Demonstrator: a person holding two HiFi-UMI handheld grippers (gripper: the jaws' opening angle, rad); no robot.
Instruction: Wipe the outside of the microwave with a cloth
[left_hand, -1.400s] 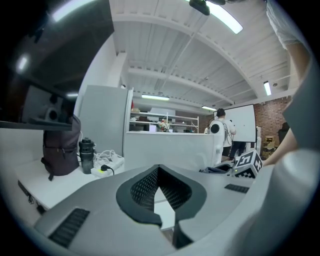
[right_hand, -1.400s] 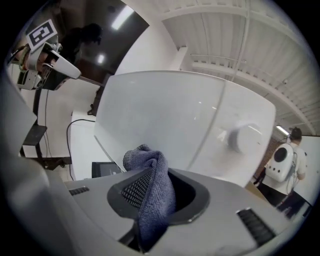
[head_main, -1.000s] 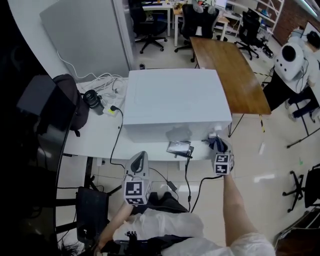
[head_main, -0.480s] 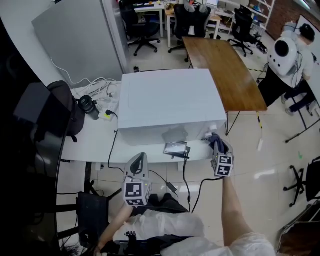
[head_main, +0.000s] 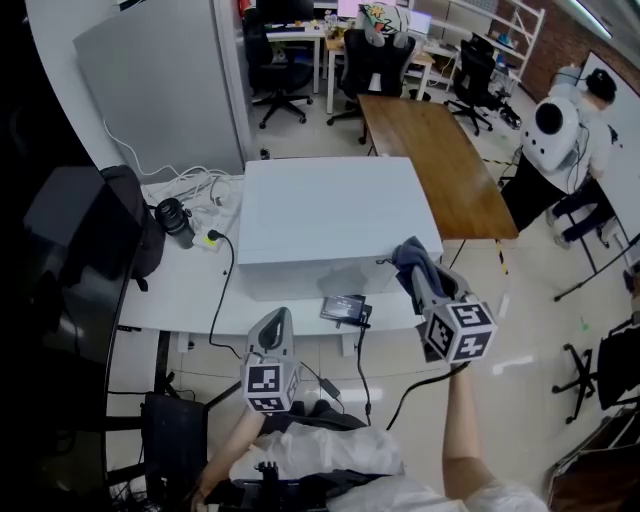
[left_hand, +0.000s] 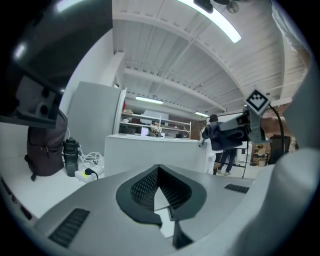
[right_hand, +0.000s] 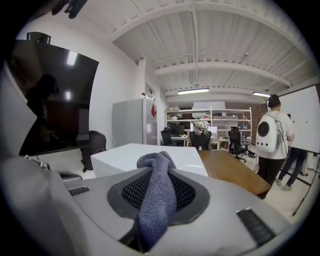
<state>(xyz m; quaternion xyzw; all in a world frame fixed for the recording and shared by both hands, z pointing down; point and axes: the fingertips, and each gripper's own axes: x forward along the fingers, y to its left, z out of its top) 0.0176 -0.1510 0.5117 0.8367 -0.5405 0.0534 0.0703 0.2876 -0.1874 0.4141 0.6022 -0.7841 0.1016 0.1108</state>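
From the head view, my right gripper (head_main: 422, 278) is raised over the front right corner of the microwave (head_main: 335, 215), a plain white box on the white table (head_main: 185, 290). Only its own view shows the grip: the jaws are clamped on a grey-blue terry cloth (right_hand: 157, 197), which runs as a folded band between the pads and bunches up past the tips. In that view the microwave's top lies level behind the cloth, and I cannot tell whether the cloth touches it. My left gripper (left_hand: 159, 172) is low and well short of the table edge, its jaws together at the tip with nothing between them. Its view looks at the microwave's front face and catches the right gripper from the side, the cloth a dark wad up at the box's right corner (the head view shows only a small tuft there). Left of the microwave stand a black flask (head_main: 176, 221), a power strip (head_main: 210, 238) with a tangle of white cables, and a dark backpack (head_main: 137, 228). A black cable (head_main: 226, 290) runs from the strip across the table and over its front edge. A flat dark packet (head_main: 343, 306) lies just before the microwave's front. To the right is a wooden table (head_main: 440, 165), and beyond it stands a person (head_main: 560, 135) wearing a white pack.
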